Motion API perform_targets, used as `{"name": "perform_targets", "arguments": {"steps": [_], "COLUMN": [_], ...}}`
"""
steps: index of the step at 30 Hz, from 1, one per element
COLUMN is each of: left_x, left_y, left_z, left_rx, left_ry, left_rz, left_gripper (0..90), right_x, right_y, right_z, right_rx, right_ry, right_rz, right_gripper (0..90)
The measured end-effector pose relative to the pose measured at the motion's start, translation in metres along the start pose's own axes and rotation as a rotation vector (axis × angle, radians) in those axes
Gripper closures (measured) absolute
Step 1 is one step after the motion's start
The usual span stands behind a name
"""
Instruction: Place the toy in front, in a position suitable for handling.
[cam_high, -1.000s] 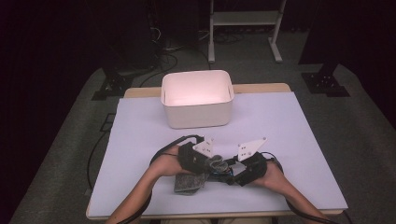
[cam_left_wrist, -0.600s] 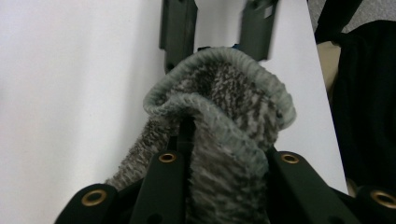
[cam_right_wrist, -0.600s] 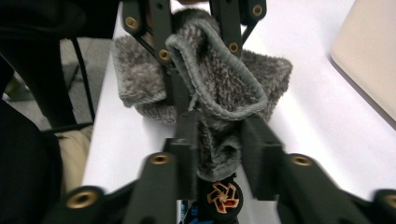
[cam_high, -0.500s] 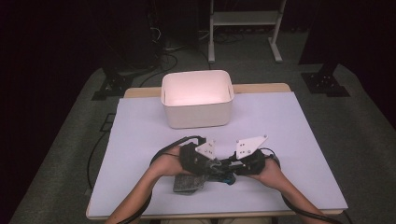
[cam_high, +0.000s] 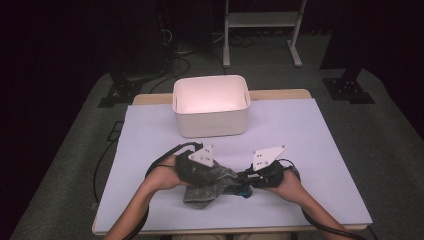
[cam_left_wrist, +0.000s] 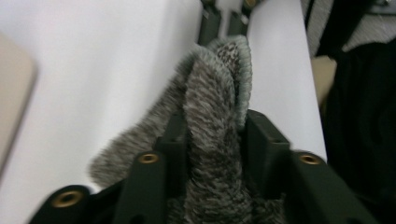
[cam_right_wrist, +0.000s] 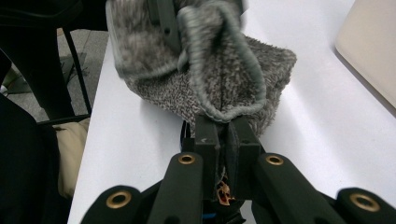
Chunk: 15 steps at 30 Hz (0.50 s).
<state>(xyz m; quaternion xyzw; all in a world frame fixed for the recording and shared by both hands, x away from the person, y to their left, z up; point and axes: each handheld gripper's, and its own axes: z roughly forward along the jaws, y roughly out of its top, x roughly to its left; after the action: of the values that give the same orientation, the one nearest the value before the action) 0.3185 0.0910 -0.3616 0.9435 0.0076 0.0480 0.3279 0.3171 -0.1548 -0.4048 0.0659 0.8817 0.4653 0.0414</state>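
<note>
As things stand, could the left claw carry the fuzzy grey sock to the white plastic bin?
Probably yes: bare table lies between the left claw and bin, but the right claw also grips the sock.

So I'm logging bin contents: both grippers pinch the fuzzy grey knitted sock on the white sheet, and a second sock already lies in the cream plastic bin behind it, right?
Not quite. The cream plastic bin is empty in the high view. The rest holds: the left gripper and right gripper both pinch the fuzzy grey knitted sock on the white sheet.

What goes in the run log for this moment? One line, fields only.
stage: handling grey cloth | left gripper: jaws just opening, cloth between them | right gripper: shut on cloth edge | bin: behind, apart | surface: white sheet
</note>
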Motion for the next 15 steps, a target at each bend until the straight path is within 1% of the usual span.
{"name": "perform_targets", "arguments": {"steps": [1,2,3,4,6,8,9,10,11,12,13,15], "left_x": [0.0,0.0,0.001,0.001,0.0,0.0,0.0,0.0,0.001,0.001,0.001,0.001], "left_y": [0.0,0.0,0.0,0.001,0.002,0.002,0.001,0.001,0.001,0.001,0.001,0.001], "left_z": [0.002,0.004,0.006,0.008,0.01,0.011,0.011,0.012,0.013,0.013,0.013,0.013], "left_rx": [-0.004,-0.014,-0.012,-0.004,0.007,0.007,0.011,0.017,0.021,0.021,0.019,0.019], "left_ry": [0.018,0.007,-0.002,-0.005,-0.006,0.0,-0.008,-0.01,-0.014,-0.02,-0.019,-0.019], "left_rz": [0.009,-0.004,-0.001,-0.006,0.005,0.009,0.004,0.006,0.003,0.002,0.002,0.0], "left_gripper": [69.0,70.3,69.7,68.3,67.2,67.9,69.6,70.7,71.8,72.8,73.3,73.7], "right_x": [0.0,0.0,0.0,0.0,0.0,0.0,-0.001,-0.001,-0.001,-0.001,-0.001,-0.001], "right_y": [0.0,0.0,0.0,0.0,0.0,-0.001,-0.001,-0.001,-0.001,-0.001,-0.001,-0.003], "right_z": [0.0,0.0,0.0,0.0,0.0,0.001,0.001,0.001,0.001,0.0,-0.001,-0.004], "right_rx": [0.001,0.001,0.001,0.0,0.0,-0.002,-0.003,-0.006,-0.009,-0.01,-0.012,-0.025], "right_ry": [0.0,-0.004,-0.002,0.001,0.002,0.006,0.006,0.013,0.018,0.009,0.007,0.031], "right_rz": [-0.001,-0.001,0.002,0.003,0.006,0.008,0.008,0.014,0.015,0.014,0.02,0.04], "right_gripper": [82.9,82.7,82.4,82.2,81.6,80.7,79.6,76.5,69.8,58.7,50.0,42.9]}}
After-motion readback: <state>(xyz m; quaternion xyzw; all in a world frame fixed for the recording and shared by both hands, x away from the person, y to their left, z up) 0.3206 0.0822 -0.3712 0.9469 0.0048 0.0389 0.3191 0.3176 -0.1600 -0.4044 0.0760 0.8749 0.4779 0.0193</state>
